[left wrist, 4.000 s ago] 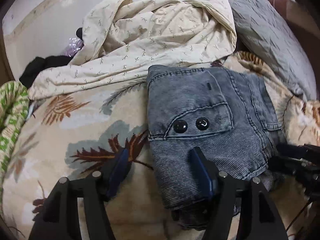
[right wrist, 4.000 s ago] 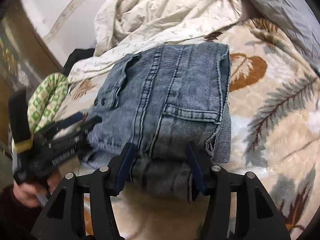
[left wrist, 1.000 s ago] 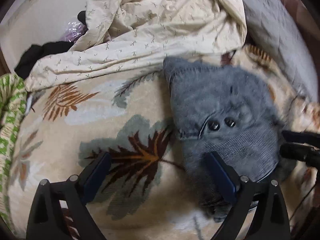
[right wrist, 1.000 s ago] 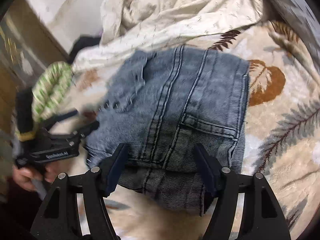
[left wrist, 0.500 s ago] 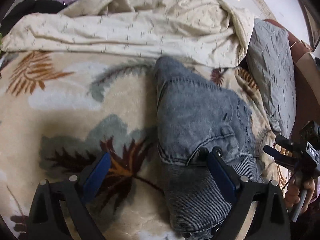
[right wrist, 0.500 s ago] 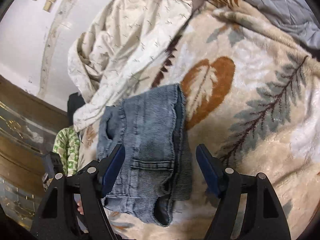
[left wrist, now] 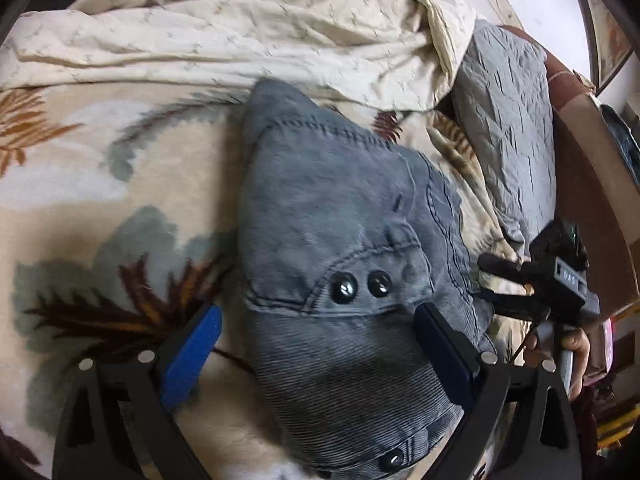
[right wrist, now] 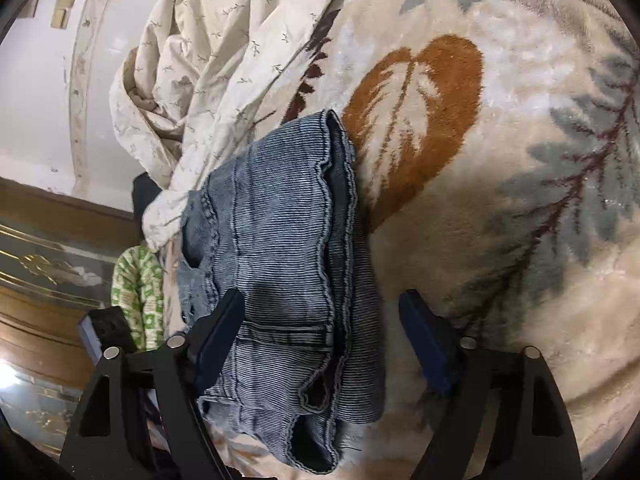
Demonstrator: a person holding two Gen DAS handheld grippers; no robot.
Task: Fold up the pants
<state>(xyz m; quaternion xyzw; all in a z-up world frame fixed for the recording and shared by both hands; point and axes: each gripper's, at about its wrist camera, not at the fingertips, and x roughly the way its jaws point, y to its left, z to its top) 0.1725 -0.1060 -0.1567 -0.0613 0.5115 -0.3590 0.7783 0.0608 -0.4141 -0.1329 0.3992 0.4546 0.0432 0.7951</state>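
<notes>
Folded grey-blue denim pants [left wrist: 340, 220] lie on a cream blanket with leaf prints [left wrist: 100, 200]. In the left wrist view two black snap buttons face up. My left gripper [left wrist: 320, 344] is open wide over the near end of the pants. Its left pad [left wrist: 192, 352] stands over the blanket and its right pad [left wrist: 444, 352] is at the pants' right edge. In the right wrist view the pants [right wrist: 280, 240] show stacked hem edges. My right gripper [right wrist: 324, 336] has its jaws opening; the pants' near end lies between them, and the right pad is clear of the cloth. A hand holds that gripper [left wrist: 532, 284].
A crumpled cream sheet [left wrist: 240, 28] is bunched behind the pants. To the right lie a grey quilted pillow [left wrist: 512, 120] and a brown bed frame [left wrist: 592, 200]. A green patterned cloth [right wrist: 136, 300] hangs at the bed's left edge, with a wooden panel [right wrist: 40, 260] below.
Both views have rolled and tilted down. The right gripper swung toward the pants' hem side and its jaws widened. The left gripper came closer over the buttoned end.
</notes>
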